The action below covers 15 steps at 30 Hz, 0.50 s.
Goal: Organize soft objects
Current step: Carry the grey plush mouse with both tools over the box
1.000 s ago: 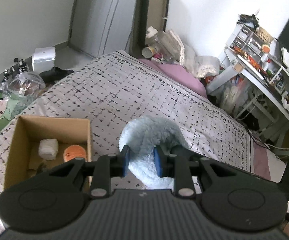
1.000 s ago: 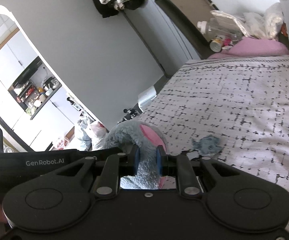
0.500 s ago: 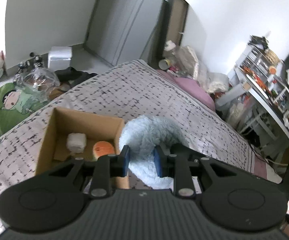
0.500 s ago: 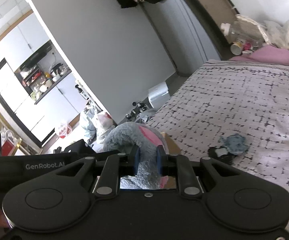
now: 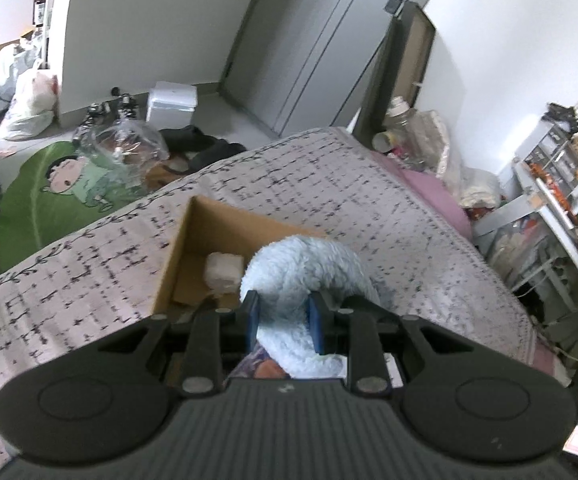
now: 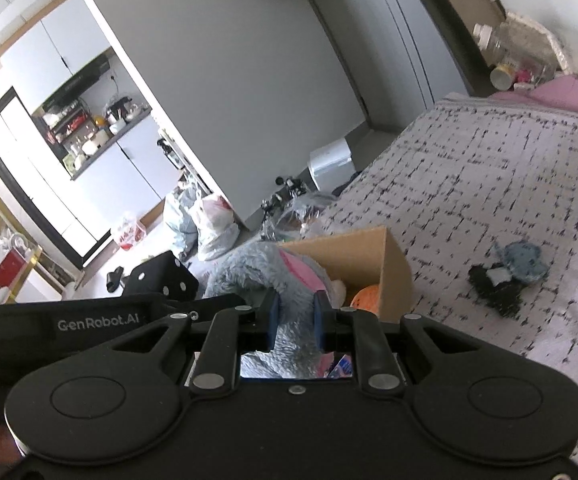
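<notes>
On patterned bedspread (image 5: 329, 184) — cardboard box (image 5: 193, 240), cluttered desk (image 5: 561, 200), grey door (image 5: 313, 40)

Plush toy (image 5: 305, 268) — in both tongs — now over the cardboard box (image 5: 193, 240), no longer beside it.

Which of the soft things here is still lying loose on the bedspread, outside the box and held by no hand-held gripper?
The small blue fuzzy toy beside a black scrap, right of the cardboard box. The big grey-and-pink plush is gripped, and the orange ball sits inside the box.
</notes>
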### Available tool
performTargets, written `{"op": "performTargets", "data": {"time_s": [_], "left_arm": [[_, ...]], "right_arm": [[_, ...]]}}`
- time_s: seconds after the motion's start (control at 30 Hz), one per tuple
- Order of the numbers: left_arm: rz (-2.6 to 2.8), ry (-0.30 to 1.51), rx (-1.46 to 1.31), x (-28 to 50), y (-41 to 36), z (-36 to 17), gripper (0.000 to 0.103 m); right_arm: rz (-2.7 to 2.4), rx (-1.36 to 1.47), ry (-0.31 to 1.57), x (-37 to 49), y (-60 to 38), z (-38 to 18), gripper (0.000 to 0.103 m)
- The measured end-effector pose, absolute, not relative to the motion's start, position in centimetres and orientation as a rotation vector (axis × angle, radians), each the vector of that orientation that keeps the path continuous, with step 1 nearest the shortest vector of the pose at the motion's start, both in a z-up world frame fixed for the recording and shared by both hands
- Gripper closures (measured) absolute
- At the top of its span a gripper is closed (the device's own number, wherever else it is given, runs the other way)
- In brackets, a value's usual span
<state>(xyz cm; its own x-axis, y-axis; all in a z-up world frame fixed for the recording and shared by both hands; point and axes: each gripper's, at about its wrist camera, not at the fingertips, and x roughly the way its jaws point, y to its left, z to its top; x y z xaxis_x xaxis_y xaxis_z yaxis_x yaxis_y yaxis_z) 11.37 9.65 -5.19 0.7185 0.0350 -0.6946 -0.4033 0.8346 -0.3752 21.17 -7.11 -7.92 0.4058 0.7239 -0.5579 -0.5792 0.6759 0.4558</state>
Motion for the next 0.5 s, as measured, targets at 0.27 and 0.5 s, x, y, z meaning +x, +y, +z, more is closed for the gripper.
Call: {"op": "performTargets", "data": {"time_s": [0.27, 0.5], "left_arm": [[0.299, 0.772, -0.625, 10.8, 11.8, -7.2, 0.078], [0.353, 0.781, -0.658, 10.2, 12.4, -7.9, 0.077]], "right_arm": [[0.822, 0.206, 0.861, 20.7, -5.4, -9.5, 0.085], [0.835, 0.218, 0.916, 20.5, -4.7, -10.7, 0.081]]}}
